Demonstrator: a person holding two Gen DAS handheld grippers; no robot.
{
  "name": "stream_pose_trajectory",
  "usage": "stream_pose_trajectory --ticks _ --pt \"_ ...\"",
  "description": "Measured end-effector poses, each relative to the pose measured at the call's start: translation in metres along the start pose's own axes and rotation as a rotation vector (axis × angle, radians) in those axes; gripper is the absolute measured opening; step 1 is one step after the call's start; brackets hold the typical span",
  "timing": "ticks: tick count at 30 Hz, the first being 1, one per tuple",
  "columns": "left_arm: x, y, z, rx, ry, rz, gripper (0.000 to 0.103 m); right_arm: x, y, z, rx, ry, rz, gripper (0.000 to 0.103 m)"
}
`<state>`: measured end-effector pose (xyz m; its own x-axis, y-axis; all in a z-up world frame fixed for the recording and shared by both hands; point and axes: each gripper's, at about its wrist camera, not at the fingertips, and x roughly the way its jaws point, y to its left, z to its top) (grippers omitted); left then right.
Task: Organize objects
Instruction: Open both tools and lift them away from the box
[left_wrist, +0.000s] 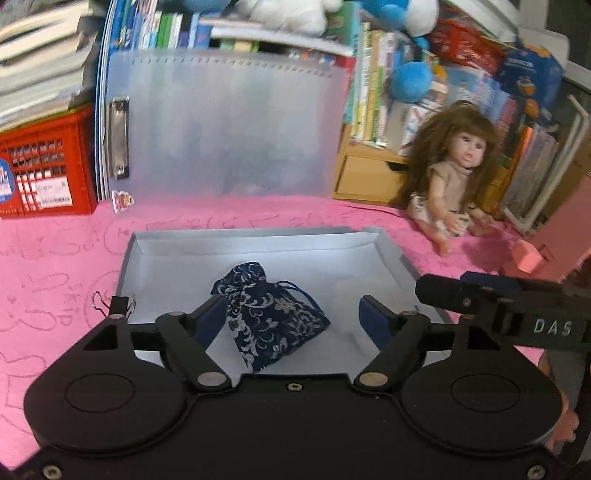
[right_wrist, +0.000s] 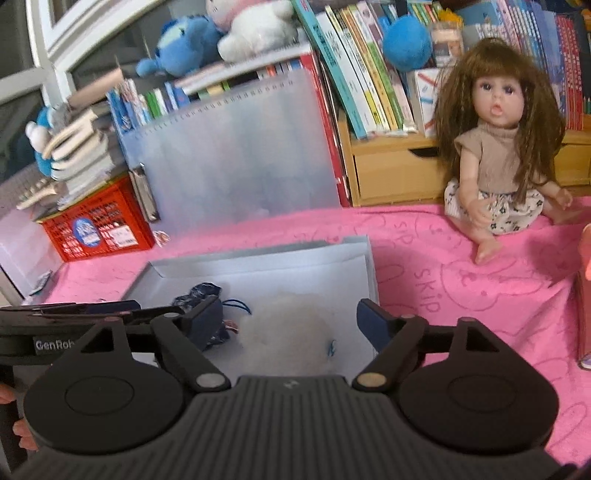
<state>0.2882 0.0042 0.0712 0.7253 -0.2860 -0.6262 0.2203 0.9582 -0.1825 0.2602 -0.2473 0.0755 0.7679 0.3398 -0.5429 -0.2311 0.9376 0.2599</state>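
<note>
Tray (left_wrist: 391, 251): shallow grey box on the pink cloth, under both claws.
Pouch (left_wrist: 269, 314): in the tray, long axis from far-left neck to near-right base.
Left claw (left_wrist: 295, 317): open, empty, nearer; pouch between its fingers, toward the left one.
Right claw (right_wrist: 291, 321): open, empty; pouch at its left finger.

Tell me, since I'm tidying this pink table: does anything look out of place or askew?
The dark floral pouch lies slumped on its side in the grey box, drawstring trailing. A doll sits loose on the pink cloth beside the box. Nothing looks spilled or damaged.
</note>
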Motion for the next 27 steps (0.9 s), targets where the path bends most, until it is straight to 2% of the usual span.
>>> stream_pose_trajectory --ticks 7,14,27 --pt "-0.04 -0.013 -0.019 0.062 -0.056 -0.029 0.085 -0.038 0.004 -0.01 -0.042 -0.03 0.053 0.095" --pt "-0.077 -0.012 -0.045 0.068 -0.094 -0.029 0.087 -0.069 0.001 -0.027 -0.062 -0.044 0.092 0.098" --pt "-0.115 -0.014 -0.094 0.078 -0.129 -0.027 0.09 -0.103 0.005 -0.065 -0.139 -0.049 0.121 0.102"
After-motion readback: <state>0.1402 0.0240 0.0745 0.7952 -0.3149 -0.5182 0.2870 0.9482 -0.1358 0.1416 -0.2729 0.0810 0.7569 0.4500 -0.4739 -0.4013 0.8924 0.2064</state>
